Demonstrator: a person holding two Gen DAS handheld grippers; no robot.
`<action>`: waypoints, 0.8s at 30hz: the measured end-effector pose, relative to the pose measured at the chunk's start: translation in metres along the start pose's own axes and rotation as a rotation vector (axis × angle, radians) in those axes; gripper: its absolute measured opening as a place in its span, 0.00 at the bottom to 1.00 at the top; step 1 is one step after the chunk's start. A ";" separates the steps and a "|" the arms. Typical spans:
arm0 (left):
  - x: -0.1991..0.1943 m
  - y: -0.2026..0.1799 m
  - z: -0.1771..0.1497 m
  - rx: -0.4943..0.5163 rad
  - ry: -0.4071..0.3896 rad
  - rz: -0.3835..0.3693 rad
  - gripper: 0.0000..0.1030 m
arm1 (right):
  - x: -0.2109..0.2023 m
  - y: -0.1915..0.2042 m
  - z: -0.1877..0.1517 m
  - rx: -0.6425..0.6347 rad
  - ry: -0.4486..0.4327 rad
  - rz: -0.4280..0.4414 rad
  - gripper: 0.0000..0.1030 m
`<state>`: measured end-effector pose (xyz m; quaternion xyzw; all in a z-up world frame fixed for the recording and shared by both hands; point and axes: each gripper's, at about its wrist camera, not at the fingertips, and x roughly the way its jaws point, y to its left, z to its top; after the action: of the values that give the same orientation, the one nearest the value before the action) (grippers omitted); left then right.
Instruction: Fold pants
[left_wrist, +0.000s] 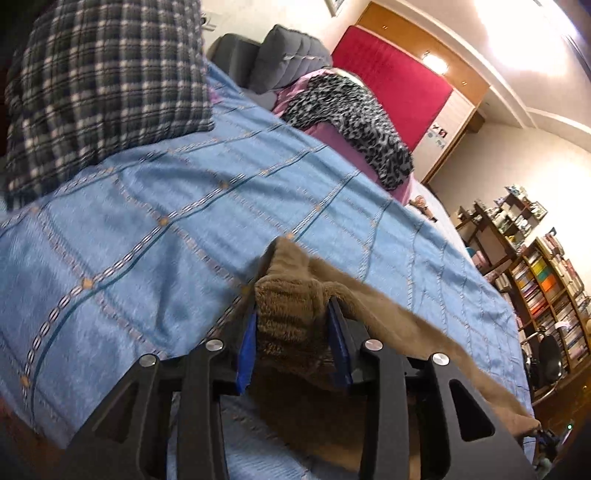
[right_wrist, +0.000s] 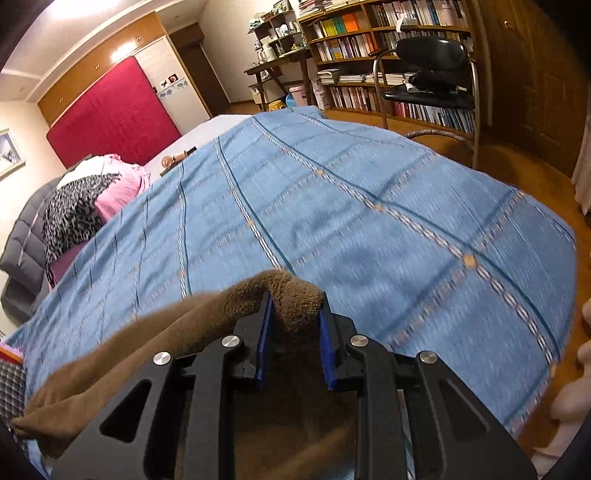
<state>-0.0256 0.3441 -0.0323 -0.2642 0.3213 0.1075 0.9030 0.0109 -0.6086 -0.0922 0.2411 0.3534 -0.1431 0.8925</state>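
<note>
The brown fleece pants (left_wrist: 295, 317) hang between my two grippers above the blue bedspread (left_wrist: 166, 206). My left gripper (left_wrist: 293, 314) is shut on a bunched end of the pants, with the fabric stretching away to the right. My right gripper (right_wrist: 295, 306) is shut on the other end of the pants (right_wrist: 291, 299), with the fabric trailing to the lower left (right_wrist: 110, 362). Both grips are lifted a little over the bedspread (right_wrist: 351, 206). The lower part of the pants is hidden under the gripper bodies.
A plaid pillow (left_wrist: 107, 85) lies at the far left. A leopard-print garment (left_wrist: 354, 122) on pink fabric lies at the bed's head, also in the right wrist view (right_wrist: 74, 214). A black chair (right_wrist: 432, 74) and bookshelves (right_wrist: 388, 44) stand beyond the bed.
</note>
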 end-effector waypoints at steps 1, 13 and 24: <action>-0.001 0.002 -0.002 -0.001 -0.003 0.009 0.36 | -0.003 -0.002 -0.005 -0.003 0.001 -0.003 0.22; -0.022 0.014 -0.010 -0.056 -0.008 0.044 0.60 | -0.029 -0.011 -0.025 0.101 0.006 0.029 0.55; -0.007 -0.035 -0.036 -0.066 0.153 -0.151 0.75 | -0.048 -0.011 -0.022 0.296 0.035 0.212 0.67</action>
<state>-0.0373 0.2950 -0.0376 -0.3246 0.3647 0.0293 0.8722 -0.0401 -0.6027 -0.0761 0.4081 0.3166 -0.0942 0.8511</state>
